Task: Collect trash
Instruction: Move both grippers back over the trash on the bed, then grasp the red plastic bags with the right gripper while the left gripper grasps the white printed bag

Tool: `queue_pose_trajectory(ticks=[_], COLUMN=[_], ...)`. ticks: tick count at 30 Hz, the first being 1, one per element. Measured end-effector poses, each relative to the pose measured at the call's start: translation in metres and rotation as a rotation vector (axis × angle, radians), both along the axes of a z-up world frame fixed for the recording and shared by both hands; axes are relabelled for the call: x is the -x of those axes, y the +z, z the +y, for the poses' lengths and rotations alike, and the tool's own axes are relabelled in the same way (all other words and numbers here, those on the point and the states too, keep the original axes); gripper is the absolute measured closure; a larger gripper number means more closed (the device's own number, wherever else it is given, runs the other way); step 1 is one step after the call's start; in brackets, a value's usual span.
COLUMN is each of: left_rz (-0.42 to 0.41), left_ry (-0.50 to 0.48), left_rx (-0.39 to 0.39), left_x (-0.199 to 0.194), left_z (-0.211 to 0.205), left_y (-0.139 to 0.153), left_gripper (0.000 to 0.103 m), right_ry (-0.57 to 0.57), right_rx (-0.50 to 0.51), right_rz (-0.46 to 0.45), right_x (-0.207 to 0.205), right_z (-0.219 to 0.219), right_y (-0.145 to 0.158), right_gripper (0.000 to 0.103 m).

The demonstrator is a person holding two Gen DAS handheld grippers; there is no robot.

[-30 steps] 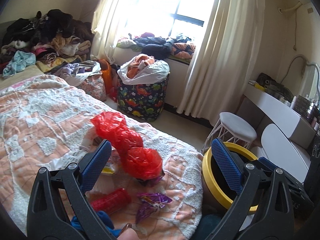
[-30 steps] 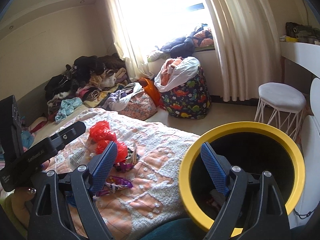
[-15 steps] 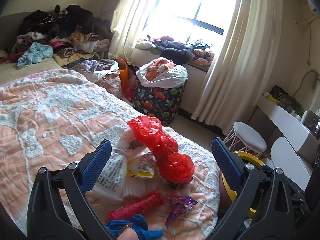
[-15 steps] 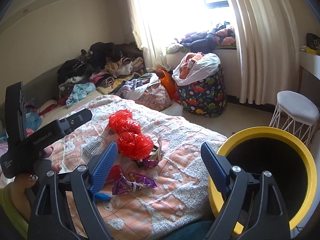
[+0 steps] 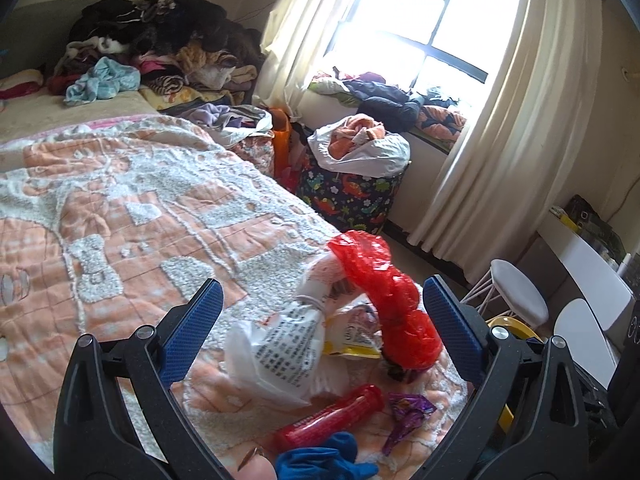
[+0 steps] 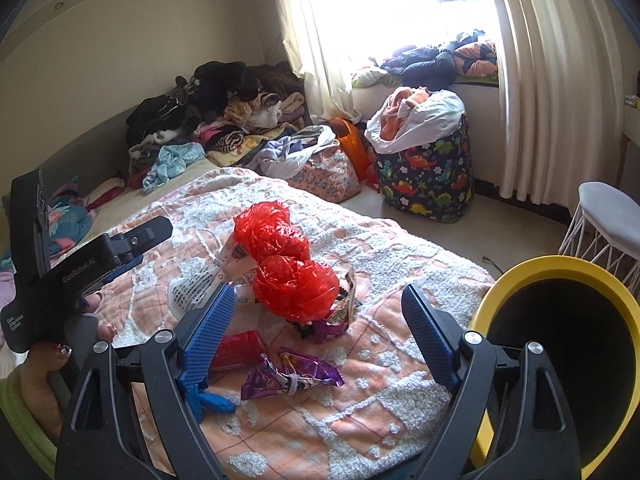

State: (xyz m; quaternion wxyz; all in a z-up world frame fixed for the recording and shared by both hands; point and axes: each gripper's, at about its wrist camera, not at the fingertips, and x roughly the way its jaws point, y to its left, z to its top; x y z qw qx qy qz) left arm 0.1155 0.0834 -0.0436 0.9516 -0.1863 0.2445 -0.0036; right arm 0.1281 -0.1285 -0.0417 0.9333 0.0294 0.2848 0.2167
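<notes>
Dead ahead at 12 o'clock of the right gripper, jaws wide and empty, sits the purple wrapper, long axis crosswise; left gripper, also gaping, hangs farther off.

The left gripper points forward and downward, its blue-padded jaws spread wide with nothing pressed between them. The right gripper is tilted the same way, jaws equally wide and empty. A hand grips the left gripper's handle, its thumb curled upward.
</notes>
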Motion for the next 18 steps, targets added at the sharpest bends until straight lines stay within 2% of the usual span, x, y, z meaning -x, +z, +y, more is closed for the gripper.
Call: queue_pose_trajectory(ticks=[9, 18], left_rz=[0.073, 0.132], left_ry=[0.026, 0.019], left_rx=[0.049, 0.113], left_x=[-0.005, -0.01], left_z=[0.025, 0.033], left_y=[-0.026, -0.049], left_gripper=[0.011, 0.011], right_ry=[0.029, 0.031], right_rx=[0.03, 0.009], right_rz=[0.039, 0.089], right_x=[-0.017, -0.045], right_z=[0.017, 0.028], right_y=[-0.013, -0.02], right_gripper=[0.02, 0.02])
